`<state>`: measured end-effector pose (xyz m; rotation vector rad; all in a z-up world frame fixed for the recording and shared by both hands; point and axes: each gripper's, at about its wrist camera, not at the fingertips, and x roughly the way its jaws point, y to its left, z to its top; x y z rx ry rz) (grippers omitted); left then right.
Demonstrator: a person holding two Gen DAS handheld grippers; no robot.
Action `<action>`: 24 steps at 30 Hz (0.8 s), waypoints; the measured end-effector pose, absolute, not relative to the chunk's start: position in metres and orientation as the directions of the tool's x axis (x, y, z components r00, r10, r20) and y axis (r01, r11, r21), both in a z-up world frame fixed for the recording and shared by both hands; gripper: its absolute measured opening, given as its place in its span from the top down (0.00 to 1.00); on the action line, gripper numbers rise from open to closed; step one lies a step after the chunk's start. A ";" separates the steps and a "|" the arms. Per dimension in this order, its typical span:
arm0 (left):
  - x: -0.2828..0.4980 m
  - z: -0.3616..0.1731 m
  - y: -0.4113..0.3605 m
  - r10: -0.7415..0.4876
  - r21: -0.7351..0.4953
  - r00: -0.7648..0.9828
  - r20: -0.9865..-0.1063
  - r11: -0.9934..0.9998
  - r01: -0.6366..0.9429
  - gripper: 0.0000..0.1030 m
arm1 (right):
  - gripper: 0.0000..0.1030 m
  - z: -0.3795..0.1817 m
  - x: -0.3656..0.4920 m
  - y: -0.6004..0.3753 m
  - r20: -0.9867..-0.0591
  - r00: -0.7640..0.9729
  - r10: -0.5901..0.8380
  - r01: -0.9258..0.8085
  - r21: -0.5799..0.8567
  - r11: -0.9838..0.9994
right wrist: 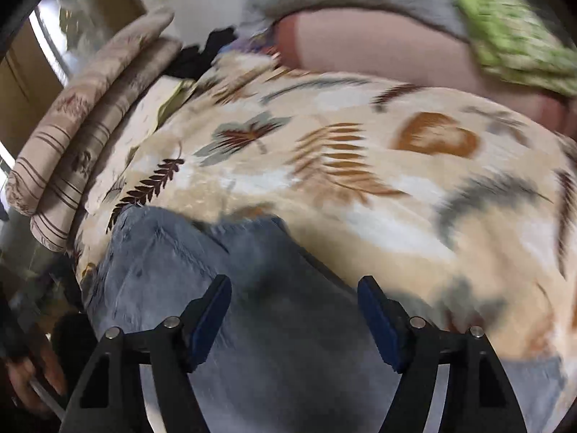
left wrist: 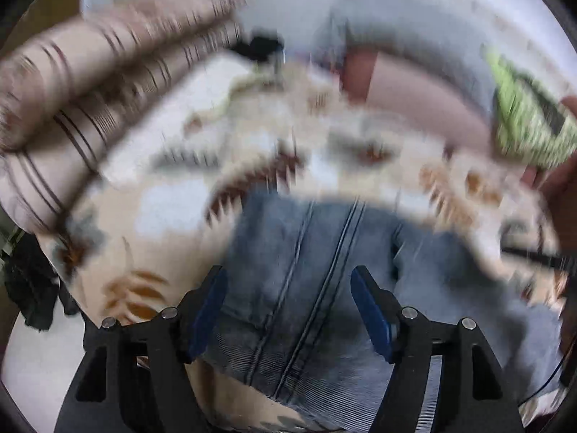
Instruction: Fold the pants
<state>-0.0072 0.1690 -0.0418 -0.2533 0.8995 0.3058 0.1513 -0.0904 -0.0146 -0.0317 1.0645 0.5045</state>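
Bedroom: leaf-print blanket (right wrist: 360, 166), striped pillows (right wrist: 72, 137)

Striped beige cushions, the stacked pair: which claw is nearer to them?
Left. The left claw hangs over the blue denim pants with the striped beige cushions close at its left; the right claw is farther along the pants, away from them.

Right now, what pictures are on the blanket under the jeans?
Brown, orange and grey leaves on cream blanket, clearest in the right wrist view.
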 end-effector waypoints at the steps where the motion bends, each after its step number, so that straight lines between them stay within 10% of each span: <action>1: -0.001 -0.059 0.173 0.144 -0.078 0.537 -0.831 0.926 -0.369 0.31 | 0.28 -0.022 0.163 -0.073 -0.854 0.362 0.374 -0.429 0.204 0.880; 11: -0.002 -0.082 0.174 0.146 -0.081 0.584 -0.798 0.936 -0.344 0.21 | 0.94 -0.079 0.189 -0.008 -0.937 0.285 0.203 -0.537 0.020 0.844; 19: -0.008 -0.081 0.170 0.165 -0.058 0.599 -0.783 0.940 -0.335 0.20 | 0.91 -0.089 0.194 -0.010 -0.917 0.369 0.148 -0.454 -0.039 0.890; 24: -0.009 -0.080 0.171 0.166 -0.058 0.604 -0.779 0.941 -0.334 0.20 | 0.58 -0.045 0.164 -0.062 -0.856 0.419 0.304 -0.347 0.158 0.924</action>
